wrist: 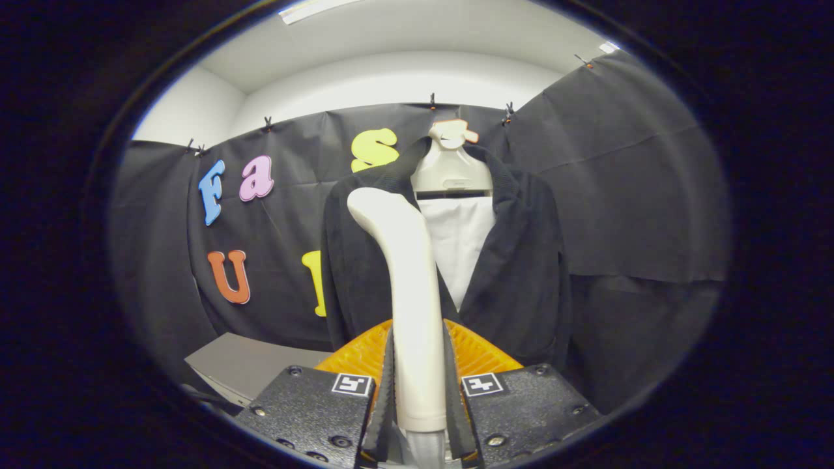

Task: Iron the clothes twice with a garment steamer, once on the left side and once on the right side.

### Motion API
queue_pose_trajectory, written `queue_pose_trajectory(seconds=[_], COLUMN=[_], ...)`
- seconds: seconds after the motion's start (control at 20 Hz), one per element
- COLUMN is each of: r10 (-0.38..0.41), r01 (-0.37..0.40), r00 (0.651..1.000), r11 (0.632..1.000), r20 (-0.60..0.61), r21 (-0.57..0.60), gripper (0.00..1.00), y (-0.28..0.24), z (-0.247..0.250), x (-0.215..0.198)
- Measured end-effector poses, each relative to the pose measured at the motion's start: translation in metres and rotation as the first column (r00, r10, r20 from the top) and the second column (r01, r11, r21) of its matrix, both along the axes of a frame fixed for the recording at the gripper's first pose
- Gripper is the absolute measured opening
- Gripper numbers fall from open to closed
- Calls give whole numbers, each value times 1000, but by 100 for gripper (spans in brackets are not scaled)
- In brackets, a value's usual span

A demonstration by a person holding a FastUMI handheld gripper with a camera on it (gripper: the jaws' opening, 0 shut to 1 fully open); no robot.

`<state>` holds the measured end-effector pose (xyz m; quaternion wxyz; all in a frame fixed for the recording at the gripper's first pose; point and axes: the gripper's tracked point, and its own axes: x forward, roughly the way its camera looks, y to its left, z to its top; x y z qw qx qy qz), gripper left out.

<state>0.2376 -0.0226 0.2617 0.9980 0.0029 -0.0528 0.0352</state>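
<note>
My gripper is shut on the white garment steamer, both fingers pressing its handle. The steamer stands upright between the fingers, and its head reaches up in front of the left upper chest of a black jacket. The jacket hangs open on a cream hanger beyond the fingers, with a white board showing between its lapels. I cannot tell whether the steamer head touches the cloth.
A grey box or table corner sits low to the left of the fingers. Black cloth walls close in behind and to the right of the jacket. An orange ribbed part of the gripper shows behind the handle.
</note>
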Motion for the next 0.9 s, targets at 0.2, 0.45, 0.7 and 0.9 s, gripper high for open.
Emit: queue_pose_trajectory(seconds=[0.2,0.45,0.7,0.9], r10=[-7,-21,-46,-73], r01=[7,20,41,65], r00=[1000,1000,997,993], r11=[999,998,997,994], r20=[5,-12,-65,-92], r21=[-42,-57,-69,-85], gripper=[37,37,37,37], y=[-1,-11,-16,-15], z=[-4,-16,-45,-69], x=[13,13,13,10])
